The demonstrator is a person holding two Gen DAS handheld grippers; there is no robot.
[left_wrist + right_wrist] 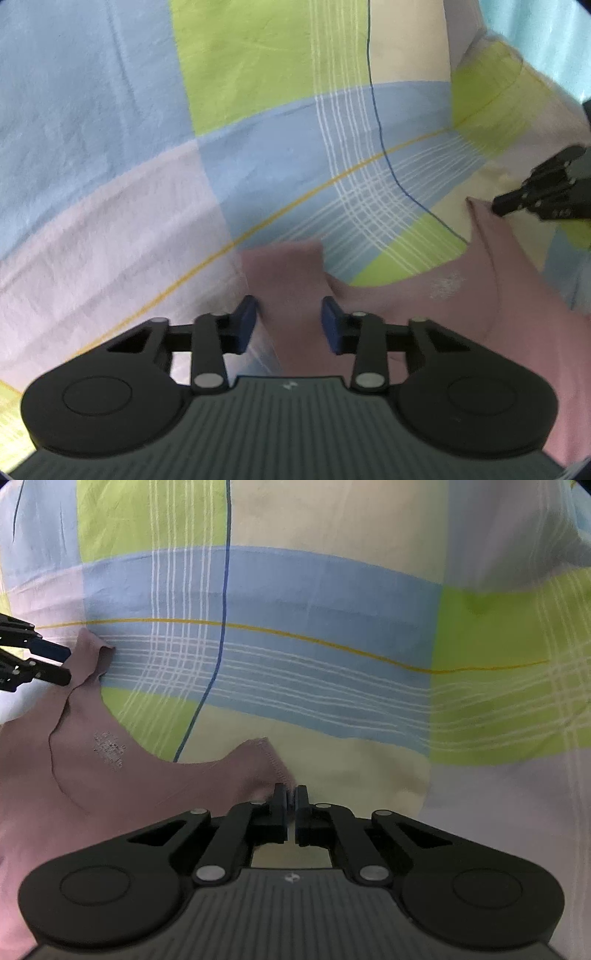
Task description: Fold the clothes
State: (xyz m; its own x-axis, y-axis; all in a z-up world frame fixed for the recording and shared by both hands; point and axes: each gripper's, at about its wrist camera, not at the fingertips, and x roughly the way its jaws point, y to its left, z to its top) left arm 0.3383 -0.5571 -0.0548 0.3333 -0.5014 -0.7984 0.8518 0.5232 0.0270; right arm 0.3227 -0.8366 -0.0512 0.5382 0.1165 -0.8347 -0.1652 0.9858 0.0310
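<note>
Seen first from the left wrist, a dusty-pink knit garment [424, 306] is spread on a checked bedsheet of blue, lime, cream and lilac cotton [258, 147], evidently laid flat so that its two shoulder straps can be picked up together for a fold. The left gripper [289, 317] is shown partly open, its blue pads [246, 321] standing either side of the near strap without visibly pressing it; whether contact is made cannot be told through the blur. At the right edge the right gripper [498, 206] is seen closed at the tip of the far strap. From the right wrist, the garment [110, 775] is seen lower left on the sheet [332, 664], and the right gripper [291, 799] is closed, a strap's stitched edge pinched between its fingers. The left gripper [66, 664] is seen slightly parted around the other strap.
</note>
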